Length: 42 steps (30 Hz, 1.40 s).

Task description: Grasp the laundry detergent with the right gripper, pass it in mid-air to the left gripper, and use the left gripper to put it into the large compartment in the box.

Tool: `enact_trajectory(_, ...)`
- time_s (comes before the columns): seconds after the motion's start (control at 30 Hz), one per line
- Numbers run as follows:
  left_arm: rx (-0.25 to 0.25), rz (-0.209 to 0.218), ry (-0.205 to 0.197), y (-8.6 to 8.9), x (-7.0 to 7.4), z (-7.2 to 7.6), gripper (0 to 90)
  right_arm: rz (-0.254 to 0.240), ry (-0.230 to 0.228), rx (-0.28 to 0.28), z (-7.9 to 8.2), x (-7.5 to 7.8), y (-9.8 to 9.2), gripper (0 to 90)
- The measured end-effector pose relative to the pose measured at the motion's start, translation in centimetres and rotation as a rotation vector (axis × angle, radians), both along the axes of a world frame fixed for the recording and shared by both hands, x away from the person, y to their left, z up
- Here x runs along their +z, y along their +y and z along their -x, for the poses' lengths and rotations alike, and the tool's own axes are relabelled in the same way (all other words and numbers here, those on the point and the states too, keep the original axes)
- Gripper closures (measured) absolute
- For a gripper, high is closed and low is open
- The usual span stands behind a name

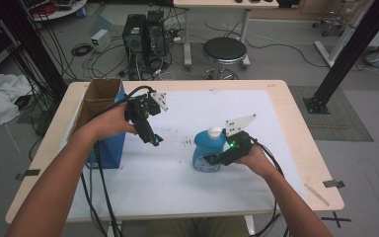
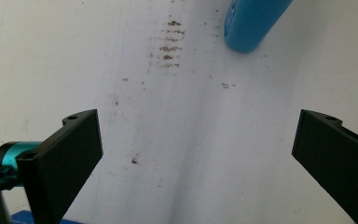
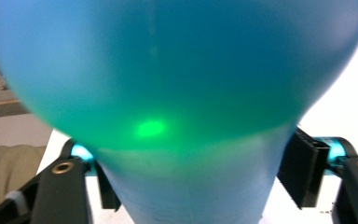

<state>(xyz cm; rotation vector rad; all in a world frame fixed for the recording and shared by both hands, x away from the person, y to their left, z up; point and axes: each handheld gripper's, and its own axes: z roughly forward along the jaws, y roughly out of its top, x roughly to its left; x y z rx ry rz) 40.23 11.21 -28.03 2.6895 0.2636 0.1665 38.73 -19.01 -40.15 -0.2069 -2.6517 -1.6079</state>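
- At 9 o'clock on the table (image 1: 281,106), a blue cardboard box (image 1: 103,123) stands open-topped at the edge of the white sheet (image 1: 177,182) that covers the tabletop.
- Just right of the box, toward the centre, the left gripper (image 1: 154,140) hangs above the sheet with its jaws spread wide and nothing between them; in its own view they frame bare paper and a patch of brown specks (image 2: 169,44).
- Right of centre, at about 4 o'clock, the blue bottle (image 1: 208,150) with a white cap (image 1: 214,131) stands upright on the sheet.
- At the bottle's 3 o'clock side, the right gripper (image 1: 216,159) has its jaws around the lower body; whether they press it or only flank it, I cannot tell.
- Judging by its look, the bottle is smooth plastic holding liquid: fairly heavy, slippery, and likely to give under a squeeze. The narrower lower section, where the jaws sit, seems the surest hold.
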Motion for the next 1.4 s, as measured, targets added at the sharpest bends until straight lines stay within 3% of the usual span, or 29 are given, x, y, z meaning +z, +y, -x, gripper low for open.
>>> enact_trajectory(0.53, 0.001, 0.000, 0.002, 0.0, -0.1, 0.0, 1.6, -0.011, -0.033, 0.025, 0.2, 0.0, 0.2, 42.0)
enact_trajectory(0.67, 0.008, 0.002, -0.003, -0.1, 0.0, 0.0, 1.6, -0.012, -0.066, 0.005, 0.4, 0.2, 0.1, 44.6)
enact_trajectory(0.87, 0.006, 0.014, 0.000, -0.4, 0.4, 0.5, 1.7, 0.006, -0.072, -0.020, 0.8, 0.5, 0.4, 45.2)
enact_trajectory(1.13, -0.015, 0.026, 0.011, -1.6, 2.2, 1.5, 1.7, -0.002, -0.061, -0.021, 1.3, 1.6, 0.0, 45.2)
enact_trajectory(1.3, -0.050, 0.004, 0.018, -2.8, 3.8, 2.5, 1.7, 0.000, -0.062, -0.018, 1.5, 2.7, -0.2, 45.2)
enact_trajectory(1.4, -0.067, -0.010, 0.037, -3.7, 4.5, 2.9, 1.6, 0.001, -0.040, -0.019, 1.7, 3.4, -0.1, 45.2)
